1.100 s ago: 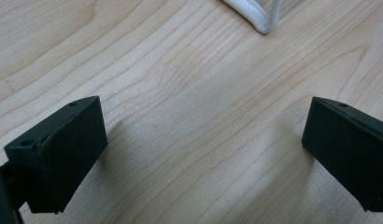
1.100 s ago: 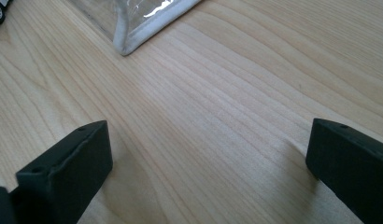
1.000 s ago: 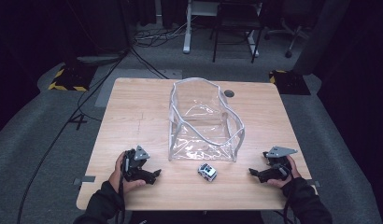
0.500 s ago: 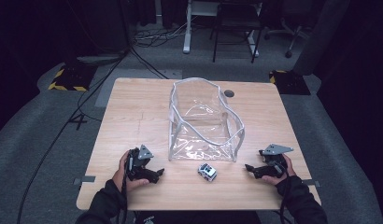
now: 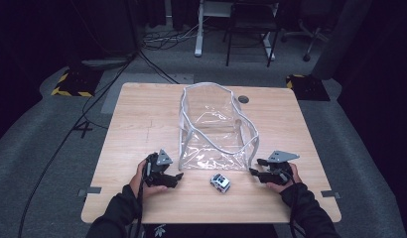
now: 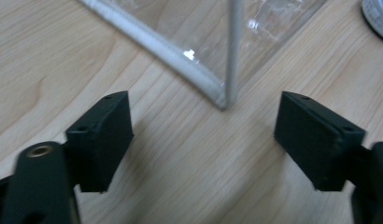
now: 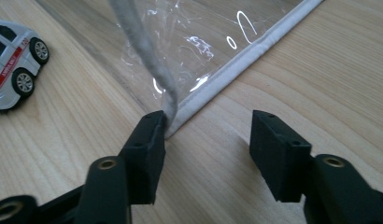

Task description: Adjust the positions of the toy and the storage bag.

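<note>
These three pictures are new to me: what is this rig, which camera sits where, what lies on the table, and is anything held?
No robot arm is at work. A person holds a hand tool with two black jaws in each hand: the left gripper and the right gripper.

The high view looks down on the wooden table from the person's side. The two gripper views come from cameras riding on the tools, looking along their own jaws.

On the table stands a clear plastic bag with pale piping, open at the top. A small white toy car sits just in front of it.

Nothing is held yet. The left gripper's jaws have been closing a little, a bag corner ahead of them. The right gripper's jaws have closed further; one pad sits against the bag's other near corner, the other pad apart.
</note>
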Demonstrator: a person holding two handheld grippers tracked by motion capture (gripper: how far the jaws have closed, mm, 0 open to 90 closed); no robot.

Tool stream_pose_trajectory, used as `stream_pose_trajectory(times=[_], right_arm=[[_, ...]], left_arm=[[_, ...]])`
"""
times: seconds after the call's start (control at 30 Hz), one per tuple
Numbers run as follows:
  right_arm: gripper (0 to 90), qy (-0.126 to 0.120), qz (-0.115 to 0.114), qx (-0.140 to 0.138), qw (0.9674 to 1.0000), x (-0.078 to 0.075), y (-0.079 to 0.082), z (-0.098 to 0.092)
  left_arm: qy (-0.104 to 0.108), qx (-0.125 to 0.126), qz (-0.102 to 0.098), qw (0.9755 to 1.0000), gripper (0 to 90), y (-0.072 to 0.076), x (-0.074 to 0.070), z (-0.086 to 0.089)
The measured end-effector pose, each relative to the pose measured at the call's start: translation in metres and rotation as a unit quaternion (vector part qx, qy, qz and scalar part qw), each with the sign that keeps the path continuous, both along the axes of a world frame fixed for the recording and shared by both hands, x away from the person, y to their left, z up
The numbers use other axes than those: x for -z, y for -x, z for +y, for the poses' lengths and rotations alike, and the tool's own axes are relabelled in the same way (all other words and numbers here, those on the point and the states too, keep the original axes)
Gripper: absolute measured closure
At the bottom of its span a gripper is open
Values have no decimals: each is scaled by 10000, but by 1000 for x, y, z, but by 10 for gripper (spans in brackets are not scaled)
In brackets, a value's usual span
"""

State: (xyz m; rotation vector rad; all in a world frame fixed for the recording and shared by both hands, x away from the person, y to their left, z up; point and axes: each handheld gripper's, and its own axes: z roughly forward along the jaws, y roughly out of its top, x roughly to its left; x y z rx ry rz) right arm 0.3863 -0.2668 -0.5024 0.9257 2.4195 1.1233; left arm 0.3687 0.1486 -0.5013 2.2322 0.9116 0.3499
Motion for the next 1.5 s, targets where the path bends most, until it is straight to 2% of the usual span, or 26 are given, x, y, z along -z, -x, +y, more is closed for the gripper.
stream_pose_trajectory(times=[0.1, 0.13, 0.17, 0.2, 0.27, 0.3, 0.4, 0.43, 0.47, 0.5, 0.53, 0.6, 0.73, 0.8, 0.9, 0.93, 0.97, 1.07, 1.1, 1.13, 1.17, 1.2, 1.23, 1.27, 1.3, 1.5], right_arm=[[483, 30, -32, -169, 9998, 0, 3, 2], [483, 30, -32, -169, 9998, 0, 3, 2], [482, 29, -50, -292, 9996, 0, 8, 8], [482, 29, -50, -292, 9996, 0, 8, 8], [488, 23, -30, -351, 9994, 0, 10, 13], [524, -16, 9, -360, 9993, 0, 9, 18], [545, 1, -21, -412, 9992, 0, 7, 22], [596, 45, -105, -309, 9995, 0, 5, 24], [622, 83, -167, -280, 9994, 0, 4, 25], [622, 83, -167, -280, 9994, 0, 4, 25], [665, 71, -184, -170, 9997, 0, 1, 26], [667, 71, -184, -183, 9996, 0, -3, 26], [664, 49, -161, -93, 9998, 0, -10, 27], [650, 62, -175, -55, 9998, 0, -14, 26], [572, 36, -132, 14, 9999, 0, -14, 25], [572, 36, -132, 14, 9999, 0, -14, 25], [539, -34, -14, 17, 10000, 0, -13, 21], [510, -18, 10, -10, 10000, 0, -6, 12], [508, -14, 12, -61, 10000, 0, -2, 9], [504, -26, 3, -88, 10000, 0, 2, 7], [493, -26, 17, -154, 9999, 0, 7, 4], [493, -26, 17, -154, 9999, 0, 7, 4], [470, -34, 42, -202, 9998, 0, 15, 2], [470, -34, 42, -202, 9998, 0, 15, 2], [432, 4, -3, -426, 9991, 1, 24, 1], [347, 31, 65, -706, 9975, 1, 41, 11]], left_arm=[[56, 34, -11, 10000, 273, -4, 0, -7], [56, 34, -11, 10000, 315, -4, 0, -7], [97, 113, -93, 9998, 401, -5, 0, -9], [112, 138, -60, 9998, 401, -6, 0, -11], [161, 94, -71, 9998, 488, -9, 0, -15], [123, 133, -51, 9998, 478, -12, -1, -18], [125, 143, -54, 9998, 493, -14, -1, -19], [117, 95, -121, 9998, 500, -17, -1, -19], [104, 84, -78, 9999, 503, -18, -1, -19], [104, 84, -78, 9999, 506, -18, -1, -19], [148, 32, -107, 9998, 509, -19, 0, -19], [112, -49, -94, 9999, 515, -24, -1, -19], [198, -153, -61, 9997, 516, -30, -1, -22], [118, -152, -101, 9998, 509, -32, -1, -23], [151, -244, -52, 9996, 491, -31, 0, -23], [151, -244, -52, 9996, 452, -31, 0, -23], [146, -307, -26, 9994, 414, -30, -1, -22], [91, -359, -61, 9993, 367, -22, -1, -17], [70, -315, -35, 9995, 357, -12, -1, -11], [70, -315, -35, 9995, 347, -12, -1, -11], [103, -226, -7, 9997, 335, -3, 0, -5], [103, -226, -7, 9997, 328, -3, 0, -5], [114, -325, 15, 9994, 322, 7, 0, 3], [114, -325, 15, 9994, 316, 7, 0, 3], [115, -351, -2, 9993, 309, 15, 0, 10], [78, -330, 21, 9994, 258, 32, 1, 27]])
